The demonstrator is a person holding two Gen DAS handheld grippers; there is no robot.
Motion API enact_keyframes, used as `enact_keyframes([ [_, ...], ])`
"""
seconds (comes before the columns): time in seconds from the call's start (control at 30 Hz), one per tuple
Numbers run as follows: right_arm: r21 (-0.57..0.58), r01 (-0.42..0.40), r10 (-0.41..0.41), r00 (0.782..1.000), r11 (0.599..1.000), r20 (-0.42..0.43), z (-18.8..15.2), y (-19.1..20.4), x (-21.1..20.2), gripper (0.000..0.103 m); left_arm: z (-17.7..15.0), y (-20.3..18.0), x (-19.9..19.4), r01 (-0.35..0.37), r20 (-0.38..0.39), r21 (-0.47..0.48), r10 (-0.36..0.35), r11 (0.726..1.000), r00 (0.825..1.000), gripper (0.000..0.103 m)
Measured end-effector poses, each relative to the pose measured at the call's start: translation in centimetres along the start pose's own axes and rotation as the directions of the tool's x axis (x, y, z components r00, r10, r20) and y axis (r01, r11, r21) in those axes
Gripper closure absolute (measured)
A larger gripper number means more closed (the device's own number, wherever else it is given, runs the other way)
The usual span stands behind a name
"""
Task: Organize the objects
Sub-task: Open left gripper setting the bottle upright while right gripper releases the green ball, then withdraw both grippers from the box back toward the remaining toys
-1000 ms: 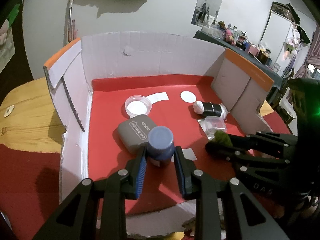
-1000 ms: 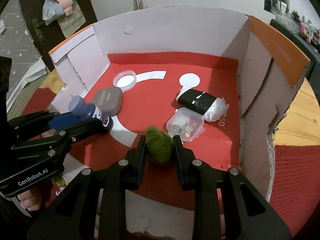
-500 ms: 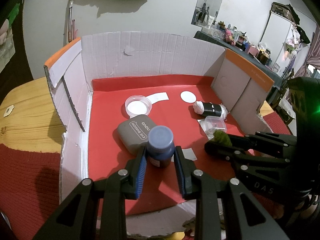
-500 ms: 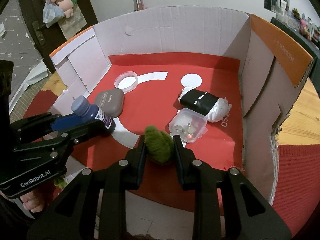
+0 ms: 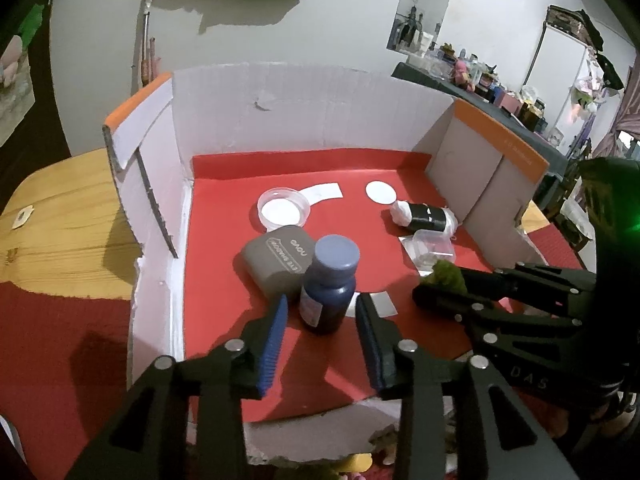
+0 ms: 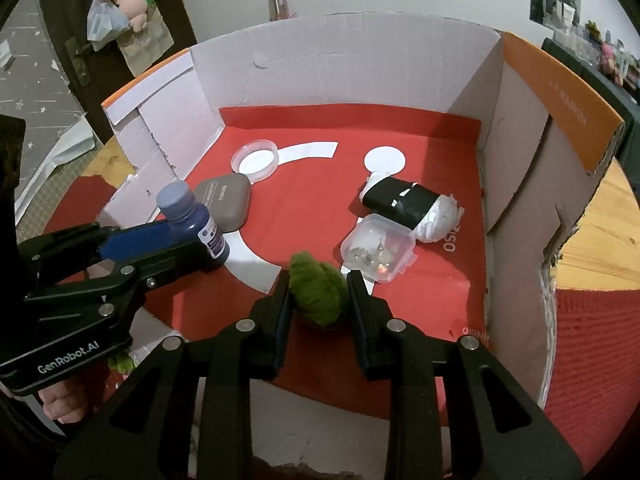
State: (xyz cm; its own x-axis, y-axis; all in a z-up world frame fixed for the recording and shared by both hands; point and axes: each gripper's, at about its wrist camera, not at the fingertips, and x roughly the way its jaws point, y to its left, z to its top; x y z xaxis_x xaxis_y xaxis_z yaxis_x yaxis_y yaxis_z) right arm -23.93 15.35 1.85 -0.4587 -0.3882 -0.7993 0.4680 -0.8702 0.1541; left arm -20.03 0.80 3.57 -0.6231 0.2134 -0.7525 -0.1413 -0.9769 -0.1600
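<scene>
A dark blue bottle (image 5: pixel 330 284) stands upright on the red floor of the cardboard box (image 5: pixel 320 108), beside a grey case (image 5: pixel 278 258). My left gripper (image 5: pixel 322 312) is open, its jaws apart on either side of the bottle with gaps showing. It also shows in the right wrist view (image 6: pixel 188 240) with the bottle (image 6: pixel 188 216). My right gripper (image 6: pixel 318 300) is shut on a green fuzzy ball (image 6: pixel 318 298), low over the box floor near the front; the ball shows in the left wrist view (image 5: pixel 446 274).
In the box lie a clear round lid (image 6: pixel 255 159), a clear plastic case (image 6: pixel 378 248) and a black-and-white wrapped roll (image 6: pixel 408 204). Box walls rise at left, back and right. A wooden table (image 5: pixel 60 220) and red cloth surround the box.
My left gripper has opened and let go of the blue bottle, which now stands on the box floor. The right gripper still holds the green ball in nearly the same place.
</scene>
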Motion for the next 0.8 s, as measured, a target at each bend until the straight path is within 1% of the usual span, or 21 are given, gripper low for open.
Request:
enact_keyframes([
  [0.03, 0.000, -0.001, 0.001, 1.000, 1.000, 0.000, 0.0, 0.0, 0.0, 0.074, 0.0, 0.0, -0.1, 0.000, 0.003, -0.002, 0.000, 1.000, 1.000, 0.060],
  [0.07, -0.001, -0.002, 0.002, 1.000, 1.000, -0.001, 0.0, 0.1, 0.0, 0.070, 0.0, 0.1, -0.1, 0.000, 0.004, -0.004, 0.000, 1.000, 1.000, 0.060],
  [0.1, -0.003, -0.001, 0.001, 1.000, 1.000, 0.001, 0.0, 0.1, -0.1, 0.059, 0.0, 0.1, -0.1, 0.001, 0.005, -0.005, -0.001, 1.000, 1.000, 0.060],
  [0.17, -0.012, 0.002, -0.002, 1.000, 1.000, 0.011, -0.1, 0.4, -0.4, 0.045, 0.0, 0.1, -0.1, -0.001, 0.005, -0.005, 0.001, 1.000, 1.000, 0.060],
  [0.27, -0.011, 0.002, -0.001, 1.000, 1.000, 0.020, -0.2, 0.6, -0.6, 0.045, 0.0, 0.1, -0.1, 0.000, 0.006, -0.005, 0.000, 1.000, 1.000, 0.059],
  [0.33, -0.013, 0.001, -0.001, 1.000, 1.000, 0.017, -0.2, 0.6, -0.5, 0.045, 0.0, 0.1, -0.1, -0.003, 0.008, -0.005, 0.003, 1.000, 1.000, 0.056],
  [0.47, -0.014, -0.002, 0.002, 1.000, 1.000, 0.022, -0.3, 0.7, -0.8, 0.045, -0.1, 0.2, -0.4, -0.005, 0.014, -0.008, 0.005, 1.000, 1.000, 0.053],
  [0.63, -0.012, -0.008, 0.008, 1.000, 1.000, 0.027, -0.5, 0.7, -1.2, 0.045, -0.2, 0.2, -0.7, -0.011, 0.022, -0.010, 0.012, 1.000, 1.000, 0.048],
  [0.8, -0.016, -0.007, 0.008, 0.999, 1.000, 0.036, -0.7, 0.9, -1.7, 0.045, -0.4, 0.2, -1.3, -0.012, 0.027, -0.011, 0.013, 1.000, 1.000, 0.047],
])
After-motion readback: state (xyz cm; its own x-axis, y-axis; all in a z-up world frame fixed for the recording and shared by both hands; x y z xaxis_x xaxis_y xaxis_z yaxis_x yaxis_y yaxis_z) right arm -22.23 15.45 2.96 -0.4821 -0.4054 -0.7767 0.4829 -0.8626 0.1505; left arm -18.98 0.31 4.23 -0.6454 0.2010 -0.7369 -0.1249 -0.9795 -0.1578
